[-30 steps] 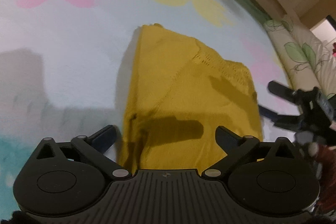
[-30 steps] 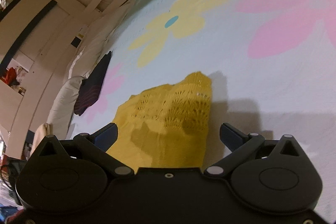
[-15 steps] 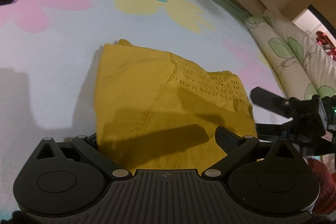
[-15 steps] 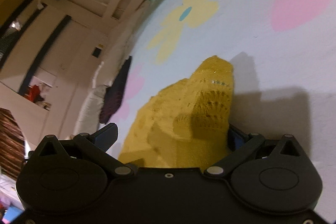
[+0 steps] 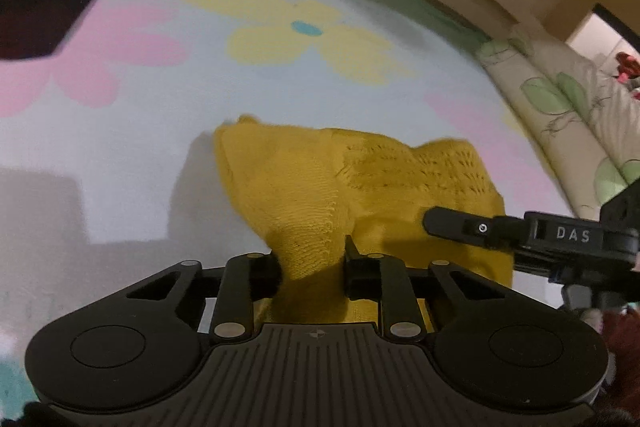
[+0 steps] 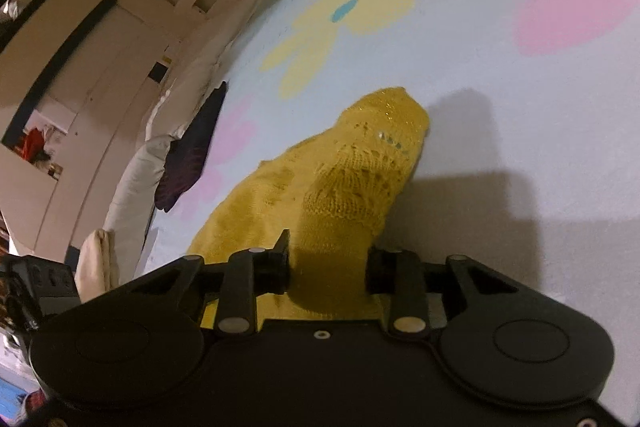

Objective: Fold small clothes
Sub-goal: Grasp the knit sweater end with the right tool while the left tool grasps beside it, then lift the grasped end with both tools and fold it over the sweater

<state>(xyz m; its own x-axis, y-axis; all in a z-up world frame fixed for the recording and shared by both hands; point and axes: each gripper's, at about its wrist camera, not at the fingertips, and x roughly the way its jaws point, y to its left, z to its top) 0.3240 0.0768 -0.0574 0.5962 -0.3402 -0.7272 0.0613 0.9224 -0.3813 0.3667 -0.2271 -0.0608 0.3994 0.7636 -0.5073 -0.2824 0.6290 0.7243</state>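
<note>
You are clamping the yellow knit garment (image 5: 320,195) with both the left gripper (image 5: 312,267) and the right gripper (image 6: 328,259), jaws just closed on bunched near-edge corners. It is lying on the flowered sheet (image 5: 120,131), at 12 o'clock from both cameras. It is handling soft, light and stretchy; keep gripping the corners.

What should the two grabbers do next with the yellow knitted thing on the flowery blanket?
Probably lift the near edge together and carry it away toward the far edge, folding it over. Both jaws have just been closing: the left hand-held gripper and the right hand-held gripper each pinch a bunch of the yellow knitted garment, whose far part lies on the flowered blanket.
</note>
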